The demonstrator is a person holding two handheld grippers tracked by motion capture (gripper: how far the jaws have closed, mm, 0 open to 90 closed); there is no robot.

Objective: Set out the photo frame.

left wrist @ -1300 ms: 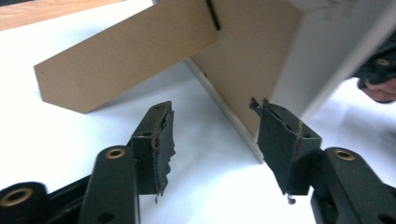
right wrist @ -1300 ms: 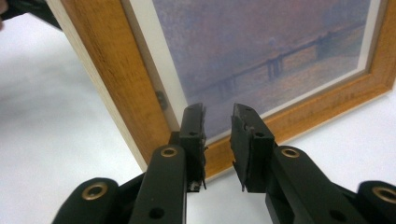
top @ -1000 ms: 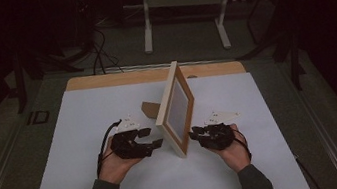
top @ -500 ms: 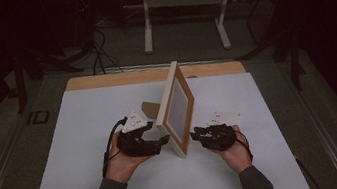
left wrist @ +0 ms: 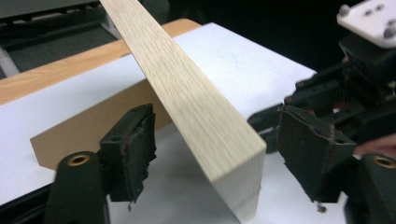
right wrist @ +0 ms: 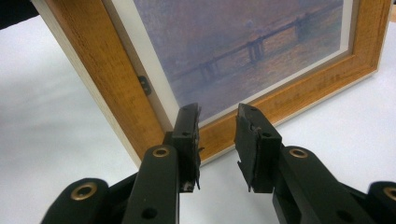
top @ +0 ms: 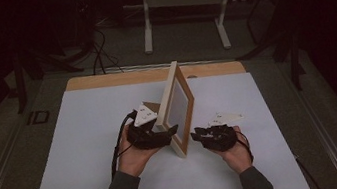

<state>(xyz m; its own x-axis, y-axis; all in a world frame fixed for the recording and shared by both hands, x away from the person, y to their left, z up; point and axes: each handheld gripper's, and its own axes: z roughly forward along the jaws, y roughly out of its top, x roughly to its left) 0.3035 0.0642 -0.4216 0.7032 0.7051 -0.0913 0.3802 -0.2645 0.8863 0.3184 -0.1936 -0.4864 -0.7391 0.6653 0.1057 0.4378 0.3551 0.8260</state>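
A wooden picture frame (top: 178, 108) stands upright on edge in the middle of the white table top (top: 79, 153), its print of a bridge (right wrist: 233, 42) facing right. My left gripper (top: 171, 132) is at the frame's near left side. In the left gripper view its jaws (left wrist: 219, 158) are wide open and straddle the frame's pale outer edge (left wrist: 196, 107), with the brown back board (left wrist: 88, 126) behind the left jaw. My right gripper (top: 198, 134) sits just right of the frame. Its jaws (right wrist: 217, 140) are open a little, empty, pointing at the lower rail (right wrist: 289, 102).
The table's bare wooden back edge (top: 118, 79) runs behind the white sheet. On the dark floor beyond stand a metal frame's legs (top: 148, 32) and loose cables (top: 97, 49). White surface lies free to the left and right of both hands.
My left gripper has moved right, up to the frame, so its open jaws now straddle the frame's near edge. The right gripper and the frame have hardly moved.
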